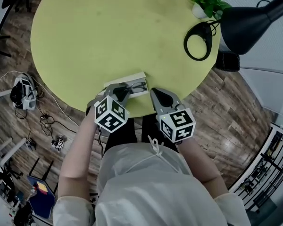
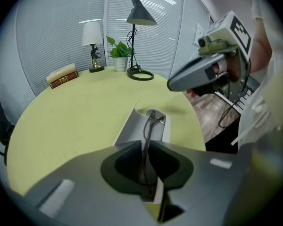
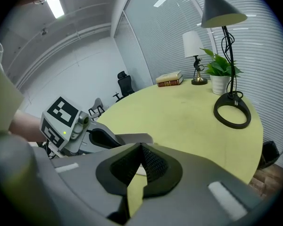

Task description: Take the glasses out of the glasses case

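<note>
Dark, thin-framed glasses (image 2: 149, 126) rest in the open white glasses case (image 2: 128, 126) at the near edge of the round yellow-green table (image 1: 108, 32). The left gripper (image 2: 145, 149) is pinched onto their frame. The right gripper (image 3: 140, 147) hovers just beside the case, clenched on nothing. Nothing pins the light case, so a lift may drag it off the edge. The narrow pinch could also let the frame twist or slip.

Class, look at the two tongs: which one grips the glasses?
The left tongs: closed on the glasses at the white case, while the right tongs are shut on nothing.
</note>
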`<move>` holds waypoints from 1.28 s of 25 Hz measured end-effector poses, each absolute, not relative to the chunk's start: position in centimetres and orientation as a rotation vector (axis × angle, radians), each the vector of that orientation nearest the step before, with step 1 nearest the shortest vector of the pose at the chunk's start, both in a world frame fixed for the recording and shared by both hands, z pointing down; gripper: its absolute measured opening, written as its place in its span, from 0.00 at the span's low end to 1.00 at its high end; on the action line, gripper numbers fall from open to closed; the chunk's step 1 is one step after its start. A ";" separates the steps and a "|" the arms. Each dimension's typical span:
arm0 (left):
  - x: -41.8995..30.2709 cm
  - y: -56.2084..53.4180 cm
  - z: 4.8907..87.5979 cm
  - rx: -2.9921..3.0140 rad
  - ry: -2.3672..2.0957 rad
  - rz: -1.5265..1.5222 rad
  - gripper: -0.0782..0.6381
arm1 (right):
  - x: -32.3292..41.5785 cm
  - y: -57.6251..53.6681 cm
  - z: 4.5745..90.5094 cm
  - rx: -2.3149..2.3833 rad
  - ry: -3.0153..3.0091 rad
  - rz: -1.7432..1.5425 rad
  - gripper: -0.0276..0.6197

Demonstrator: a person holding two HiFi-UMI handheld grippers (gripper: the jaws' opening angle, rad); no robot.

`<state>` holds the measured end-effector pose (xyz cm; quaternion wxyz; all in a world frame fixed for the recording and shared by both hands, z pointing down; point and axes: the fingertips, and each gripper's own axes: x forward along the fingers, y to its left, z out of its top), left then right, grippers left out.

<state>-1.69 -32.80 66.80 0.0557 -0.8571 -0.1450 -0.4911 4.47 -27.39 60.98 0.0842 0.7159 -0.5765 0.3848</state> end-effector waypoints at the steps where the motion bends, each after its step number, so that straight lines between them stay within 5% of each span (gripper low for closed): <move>1: -1.7 -32.9 66.8 -2.591 -0.447 -1.499 0.18 | 4.5 -27.4 60.9 2.136 -1.721 1.147 0.04; 32: -1.8 -32.9 58.7 -2.503 -0.462 -1.211 0.13 | 4.1 -27.2 52.1 2.267 -1.849 0.879 0.04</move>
